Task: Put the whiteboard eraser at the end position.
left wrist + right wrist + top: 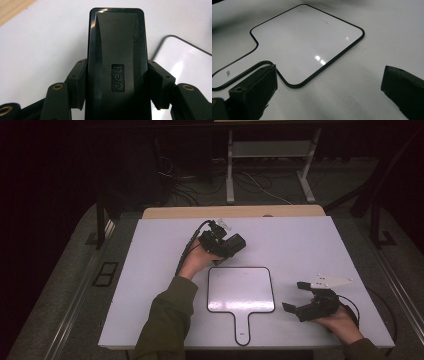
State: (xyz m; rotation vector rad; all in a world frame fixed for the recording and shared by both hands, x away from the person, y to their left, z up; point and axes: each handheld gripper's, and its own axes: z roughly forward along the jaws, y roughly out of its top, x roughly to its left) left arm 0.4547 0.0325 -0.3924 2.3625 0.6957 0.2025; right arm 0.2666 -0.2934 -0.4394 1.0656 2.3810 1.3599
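Note:
A small white paddle-shaped board (240, 290) with a black rim and a handle lies flat at the table's middle front; it is also seen as the board (307, 42) and the board (185, 62). A black whiteboard eraser (117, 62) marked "deli" sits between the pads of my left gripper (117, 85), which is shut on it. In the high view the left gripper (225, 245) holds the eraser (234, 243) just beyond the board's far edge. My right gripper (297, 297) rests to the right of the board, open, with nothing between its fingers (254, 87).
The white table top (310, 245) has bare room on both sides of the board. A wooden strip (235, 212) runs along the far edge. Beyond it are desk legs (230, 170) and cables on a dark floor.

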